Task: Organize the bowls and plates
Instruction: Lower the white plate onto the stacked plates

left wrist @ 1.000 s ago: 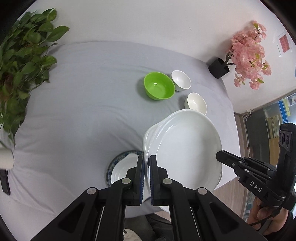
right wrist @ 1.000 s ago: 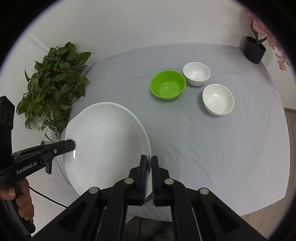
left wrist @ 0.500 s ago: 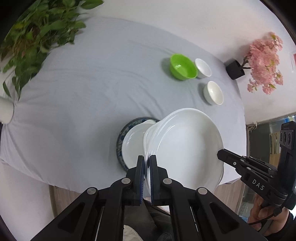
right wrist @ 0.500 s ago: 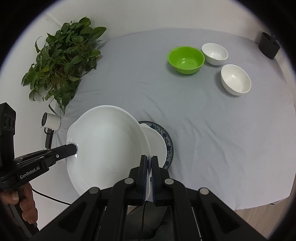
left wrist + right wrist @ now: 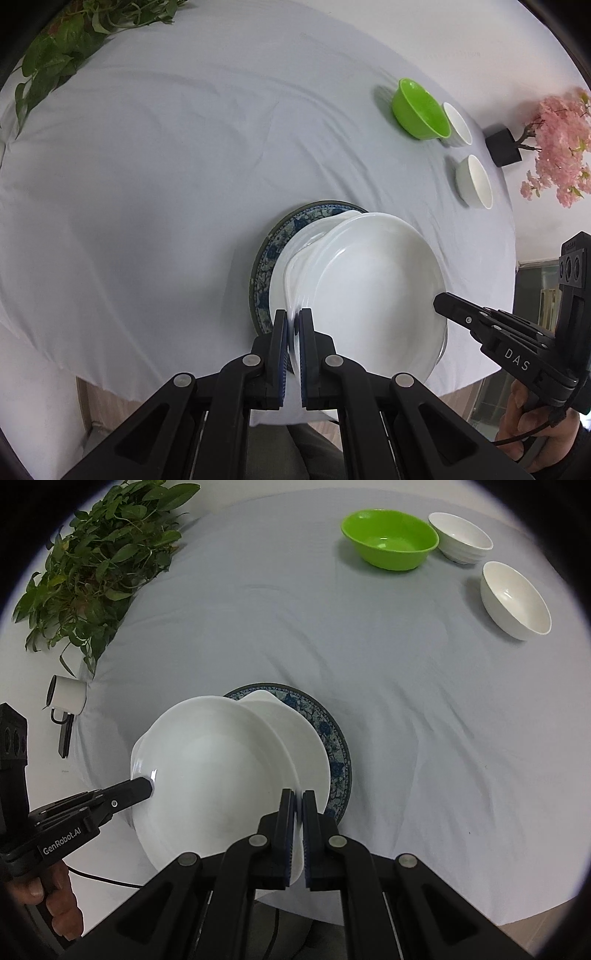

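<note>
Left wrist view: large white plate (image 5: 373,291) lowered onto the plate stack.
Left gripper (image 5: 294,332) and right gripper (image 5: 297,814) clamp opposite rims; since a second ago the plate has descended over the blue-rimmed plate (image 5: 269,254), so release appears imminent.

Round table (image 5: 406,709) draped in a pale grey cloth (image 5: 166,177). Directly on it: blue-patterned plate (image 5: 332,734) near the front edge, green bowl (image 5: 389,539) and two white bowls (image 5: 461,535) (image 5: 515,598) at the far right, leafy plant (image 5: 99,557) at the far left edge.
</note>
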